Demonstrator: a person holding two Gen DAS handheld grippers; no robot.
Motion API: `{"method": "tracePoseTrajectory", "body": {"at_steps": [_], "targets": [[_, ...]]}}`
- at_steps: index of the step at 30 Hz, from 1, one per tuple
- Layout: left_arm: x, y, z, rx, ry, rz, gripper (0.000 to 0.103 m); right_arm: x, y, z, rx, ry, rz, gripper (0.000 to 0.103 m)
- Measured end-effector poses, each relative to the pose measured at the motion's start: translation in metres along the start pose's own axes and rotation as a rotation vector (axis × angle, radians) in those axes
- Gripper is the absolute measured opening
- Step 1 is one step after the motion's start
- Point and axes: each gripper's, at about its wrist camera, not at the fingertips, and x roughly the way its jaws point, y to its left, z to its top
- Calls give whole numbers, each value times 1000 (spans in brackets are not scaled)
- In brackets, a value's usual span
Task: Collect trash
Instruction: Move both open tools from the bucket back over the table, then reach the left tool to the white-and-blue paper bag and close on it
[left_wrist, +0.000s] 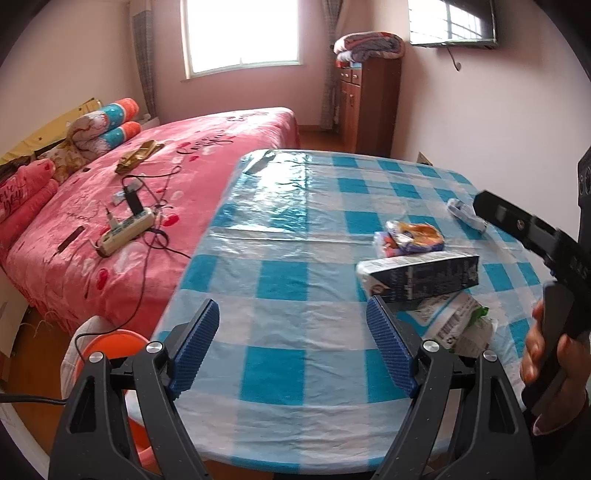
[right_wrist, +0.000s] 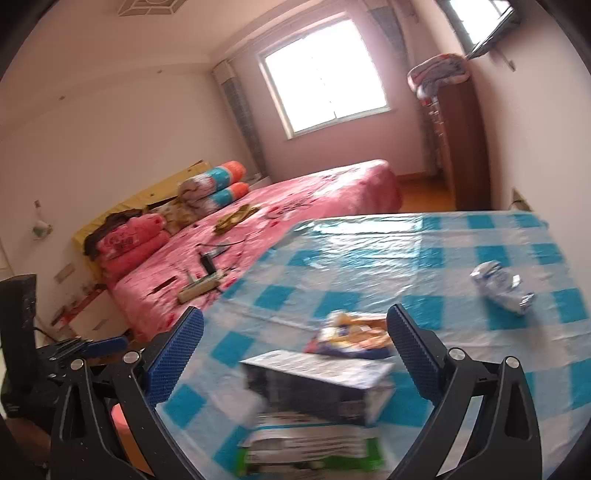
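Left gripper: jaws wide apart and empty over the checked table, with the trash ahead and to its right — a dark carton just beyond its right pad, a green-and-white wrapper behind that pad, an orange snack bag farther out, and a crumpled white-and-blue wrapper farthest. Right gripper: jaws likewise wide, gripping nothing, the carton lying between and just ahead of its pads without visible contact, the green-and-white wrapper nearer beneath it, the snack bag just beyond, the crumpled wrapper well off to its right. A hand holds the right gripper's handle at the left view's right edge.
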Motion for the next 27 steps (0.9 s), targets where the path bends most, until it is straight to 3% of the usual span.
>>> {"method": "tracePoseTrajectory", "body": {"at_steps": [16, 27], "targets": [[22, -60, 2, 81, 73, -141, 83, -2, -89, -1, 149, 24, -116, 98], [40, -98, -13, 28, 185, -299, 83, -1, -129, -5, 219, 45, -128, 98]]}}
